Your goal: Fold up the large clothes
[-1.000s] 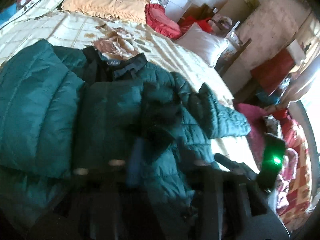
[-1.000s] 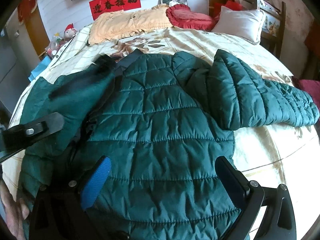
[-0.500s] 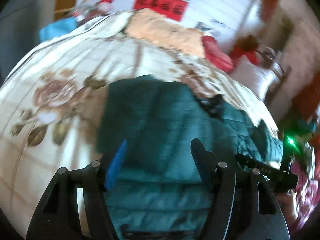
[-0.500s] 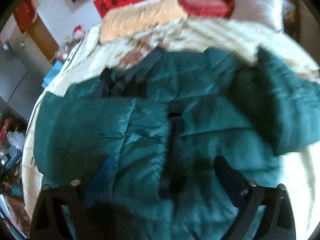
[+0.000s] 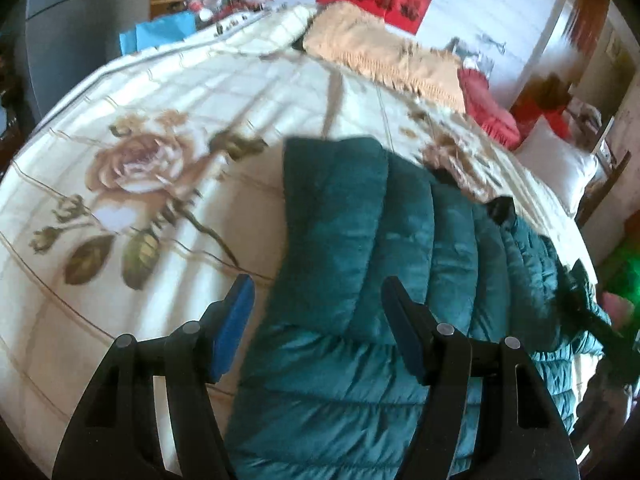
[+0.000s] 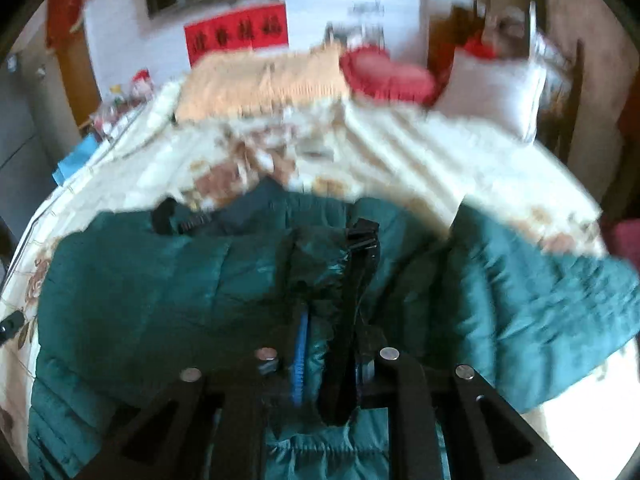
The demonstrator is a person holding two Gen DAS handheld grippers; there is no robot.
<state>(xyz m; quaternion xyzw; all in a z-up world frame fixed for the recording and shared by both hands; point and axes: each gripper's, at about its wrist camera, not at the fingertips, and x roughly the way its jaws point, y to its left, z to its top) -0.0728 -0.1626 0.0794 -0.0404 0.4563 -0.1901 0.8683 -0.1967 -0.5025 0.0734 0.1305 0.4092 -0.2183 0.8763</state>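
Note:
A dark green quilted puffer jacket (image 5: 360,240) lies spread on the bed, also in the right wrist view (image 6: 160,288). My left gripper (image 5: 316,300) is open and empty, just above the jacket's left folded-over edge. My right gripper (image 6: 332,340) is shut on the jacket's front edge with its black zipper strip (image 6: 360,264), holding a bunched fold near the middle. The jacket's right sleeve (image 6: 540,300) lies out to the right.
The bed has a cream floral bedspread (image 5: 132,168). An orange fringed pillow (image 5: 380,56), a red cushion (image 6: 388,76) and a white pillow (image 6: 492,88) lie at the head. Toys and a blue bag (image 5: 164,32) stand at the far left.
My left gripper has let go of the jacket, opened and swung left over the folded edge. My right gripper has closed on the jacket's zipper edge. The left side is folded over.

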